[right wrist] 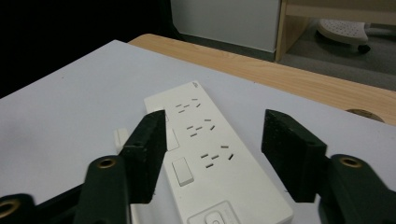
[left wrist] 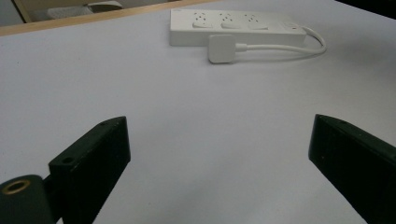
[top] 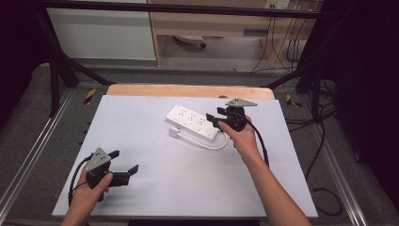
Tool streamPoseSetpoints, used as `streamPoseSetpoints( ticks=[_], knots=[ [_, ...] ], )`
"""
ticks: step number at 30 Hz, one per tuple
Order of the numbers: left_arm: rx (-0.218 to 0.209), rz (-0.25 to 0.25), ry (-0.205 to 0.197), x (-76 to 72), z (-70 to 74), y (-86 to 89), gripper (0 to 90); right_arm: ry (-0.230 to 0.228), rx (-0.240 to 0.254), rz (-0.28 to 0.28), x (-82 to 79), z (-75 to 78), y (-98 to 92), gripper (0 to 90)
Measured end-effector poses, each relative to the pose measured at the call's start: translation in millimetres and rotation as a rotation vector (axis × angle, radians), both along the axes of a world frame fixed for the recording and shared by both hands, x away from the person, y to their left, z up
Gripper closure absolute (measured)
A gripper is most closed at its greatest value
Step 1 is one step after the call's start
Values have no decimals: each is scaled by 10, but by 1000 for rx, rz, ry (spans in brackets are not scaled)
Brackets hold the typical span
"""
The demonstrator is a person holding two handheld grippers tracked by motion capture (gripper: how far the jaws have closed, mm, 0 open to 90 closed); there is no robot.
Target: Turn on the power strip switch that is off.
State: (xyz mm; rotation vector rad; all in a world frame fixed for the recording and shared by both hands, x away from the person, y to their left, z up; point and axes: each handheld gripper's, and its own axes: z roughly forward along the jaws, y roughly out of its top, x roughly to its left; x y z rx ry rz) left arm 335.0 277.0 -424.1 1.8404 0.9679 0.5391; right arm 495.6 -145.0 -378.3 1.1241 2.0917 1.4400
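A white power strip (top: pixel 193 121) lies flat in the middle of the white table (top: pixel 188 188), and its white plug (top: pixel 174 133) rests beside it on a short looped cable (top: pixel 209 143). My right gripper (top: pixel 214 117) is open at the strip's right end. In the right gripper view the right gripper (right wrist: pixel 212 128) has its jaws standing apart on either side of the power strip (right wrist: pixel 224 186), over the switch end. My left gripper (top: pixel 124 161) is open and holds nothing near the front left corner. In the left gripper view the left gripper (left wrist: pixel 219 140) looks towards the distant power strip (left wrist: pixel 233 25) and plug (left wrist: pixel 222 48).
A wooden table edge (top: pixel 188 90) runs along the back of the white top. Black frame bars (top: pixel 61 66) stand at the back corners. Cables (top: pixel 324 188) trail on the floor at the right. A wooden cabinet (top: pixel 211 23) is behind the table.
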Motion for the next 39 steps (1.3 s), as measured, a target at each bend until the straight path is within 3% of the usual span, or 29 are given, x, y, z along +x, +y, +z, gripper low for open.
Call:
streamPoseSetpoints(
  ticks=[17, 26, 39],
  knots=[
    [-1, -4, 4, 2, -4, -2, 55, 11, -43, 0, 103, -201, 162, 735],
    [2, -8, 5, 2, -4, -6, 55, 34, -51, -19, 153, -285, 184, 792],
    [3, -11, 4, 2, -3, -6, 55, 42, -100, 20, 149, -410, 311, 853]
  ],
)
